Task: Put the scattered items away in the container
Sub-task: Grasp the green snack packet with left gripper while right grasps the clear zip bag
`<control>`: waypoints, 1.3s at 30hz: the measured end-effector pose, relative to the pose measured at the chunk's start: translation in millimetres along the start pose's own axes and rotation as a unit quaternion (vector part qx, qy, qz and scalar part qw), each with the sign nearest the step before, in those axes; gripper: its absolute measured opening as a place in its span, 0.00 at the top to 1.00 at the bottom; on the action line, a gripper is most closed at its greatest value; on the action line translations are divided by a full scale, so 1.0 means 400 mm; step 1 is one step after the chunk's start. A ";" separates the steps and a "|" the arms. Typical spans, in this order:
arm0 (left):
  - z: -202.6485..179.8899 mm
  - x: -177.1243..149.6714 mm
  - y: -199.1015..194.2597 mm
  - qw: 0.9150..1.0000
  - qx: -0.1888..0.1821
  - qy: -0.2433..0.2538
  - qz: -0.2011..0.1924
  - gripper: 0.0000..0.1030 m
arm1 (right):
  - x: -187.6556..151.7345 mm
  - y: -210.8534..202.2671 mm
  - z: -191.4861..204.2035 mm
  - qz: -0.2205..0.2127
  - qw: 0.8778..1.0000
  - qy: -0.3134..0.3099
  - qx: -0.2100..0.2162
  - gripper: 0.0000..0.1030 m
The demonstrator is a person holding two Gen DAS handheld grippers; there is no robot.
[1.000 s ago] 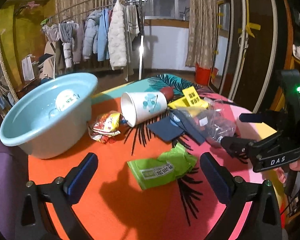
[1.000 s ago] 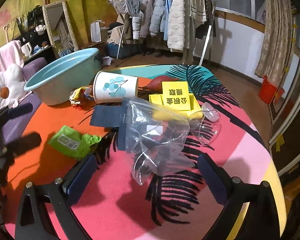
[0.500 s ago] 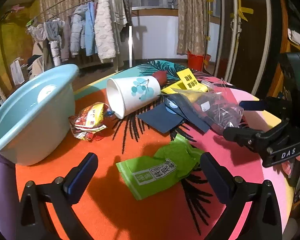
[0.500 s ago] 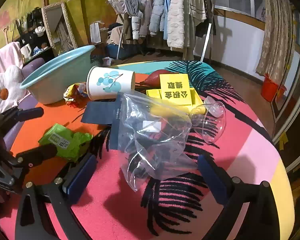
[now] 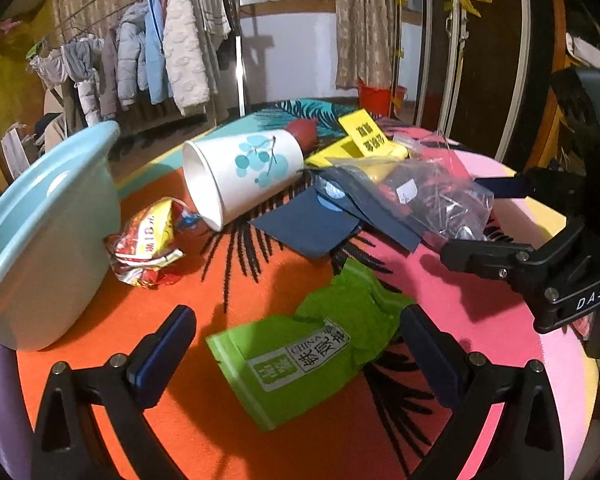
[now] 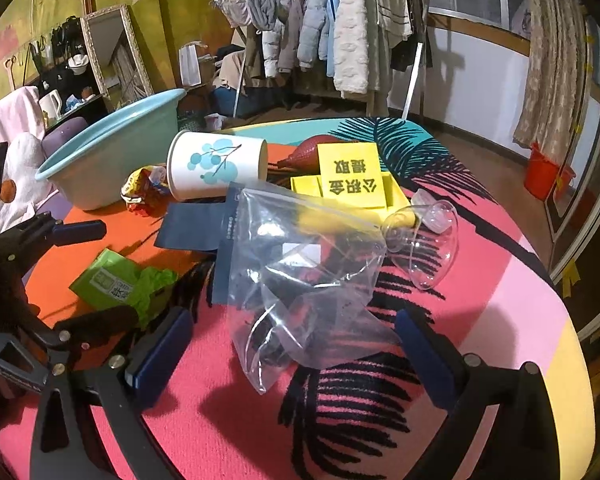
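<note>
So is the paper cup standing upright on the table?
No, the paper cup lies on its side, its open mouth toward the blue basin.

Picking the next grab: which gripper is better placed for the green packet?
Left. The left gripper is open with the green packet lying between its fingers. The right gripper faces the clear plastic bag instead.

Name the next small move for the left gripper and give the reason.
Probably lower the left gripper and close on the green packet: its open fingers already straddle it, nothing is held, and the blue basin stands close by.
</note>
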State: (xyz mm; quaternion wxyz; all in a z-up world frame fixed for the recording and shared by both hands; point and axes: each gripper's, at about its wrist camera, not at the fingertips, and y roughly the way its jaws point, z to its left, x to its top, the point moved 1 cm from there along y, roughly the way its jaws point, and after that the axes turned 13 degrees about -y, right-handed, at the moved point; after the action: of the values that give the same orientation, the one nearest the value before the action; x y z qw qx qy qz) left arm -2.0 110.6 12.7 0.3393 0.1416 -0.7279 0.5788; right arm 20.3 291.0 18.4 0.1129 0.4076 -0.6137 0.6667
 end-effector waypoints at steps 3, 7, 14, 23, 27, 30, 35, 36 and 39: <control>-0.005 0.003 0.015 1.000 0.007 0.004 0.013 0.00 | 0.003 0.009 -0.003 0.009 1.000 0.002 -0.003 0.00; -0.009 0.006 0.024 1.000 0.006 0.005 0.018 0.00 | 0.007 0.024 -0.009 0.022 1.000 0.008 -0.010 0.00; 0.008 0.011 0.032 0.999 -0.010 -0.013 0.030 0.00 | 0.006 0.043 -0.020 0.038 0.999 0.020 -0.010 0.00; 0.007 0.014 0.040 0.999 -0.010 -0.014 0.036 0.27 | 0.009 0.061 -0.018 0.054 0.998 0.015 -0.009 0.26; 0.007 0.012 0.042 0.999 -0.012 -0.013 0.039 0.28 | 0.010 0.063 -0.017 0.057 0.998 0.013 -0.005 0.36; 0.008 0.011 0.039 0.999 -0.015 -0.013 0.040 0.31 | 0.011 0.065 -0.014 0.059 0.998 0.009 -0.007 0.38; 0.012 0.011 0.033 0.999 -0.018 -0.013 0.038 0.43 | 0.013 0.064 -0.015 0.058 0.998 0.010 -0.003 0.46; 0.013 0.011 0.031 0.999 -0.019 -0.014 0.037 0.44 | 0.013 0.064 -0.014 0.058 0.998 0.009 -0.003 0.47; 0.018 0.013 0.028 0.999 -0.021 -0.016 0.036 0.45 | 0.015 0.065 -0.016 0.059 0.998 0.010 -0.004 0.51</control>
State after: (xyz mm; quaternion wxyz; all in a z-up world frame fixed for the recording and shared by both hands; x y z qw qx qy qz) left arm -14.8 108.3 6.9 0.3093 0.1171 -0.7499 0.5730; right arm -3.0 289.1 4.2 0.0807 0.3637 -0.6379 0.6740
